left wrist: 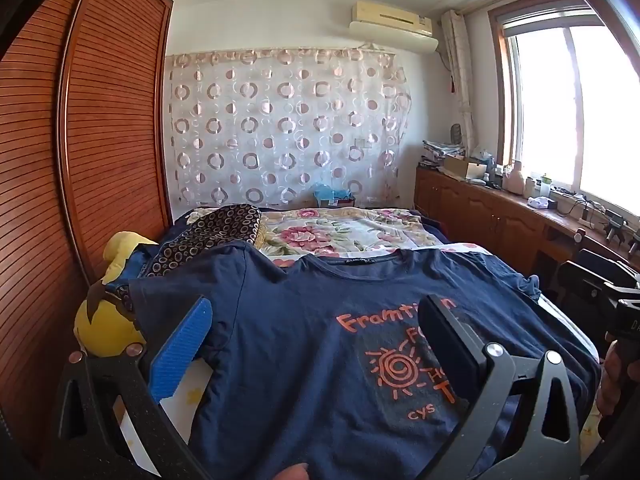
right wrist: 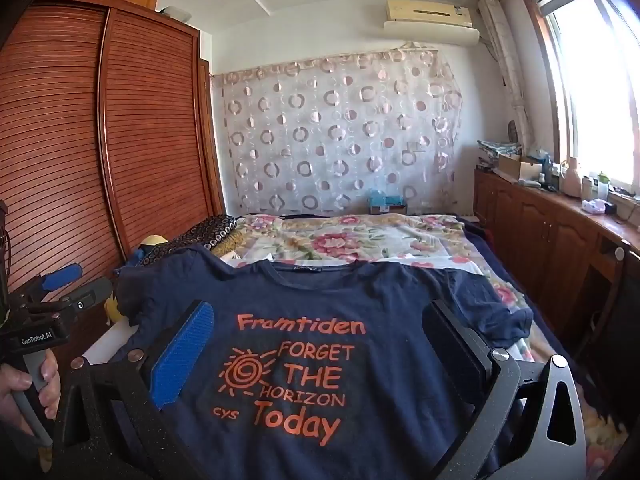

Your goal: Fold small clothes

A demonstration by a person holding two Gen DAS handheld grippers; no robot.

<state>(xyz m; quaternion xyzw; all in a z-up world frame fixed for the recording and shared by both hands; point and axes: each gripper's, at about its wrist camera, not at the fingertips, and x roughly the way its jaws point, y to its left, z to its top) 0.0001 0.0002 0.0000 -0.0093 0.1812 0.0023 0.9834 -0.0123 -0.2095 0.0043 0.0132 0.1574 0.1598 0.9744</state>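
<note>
Jaws wide above T-shirt [right wrist: 320, 320].

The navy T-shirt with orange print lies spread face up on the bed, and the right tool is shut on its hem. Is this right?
Not quite. The navy T-shirt does lie spread face up, but the right tool is open above it, gripping nothing, as the right wrist view shows.

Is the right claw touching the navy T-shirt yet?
Cannot tell. In the right wrist view the open right claw overlaps the navy T-shirt; neither contact nor gap shows.
</note>
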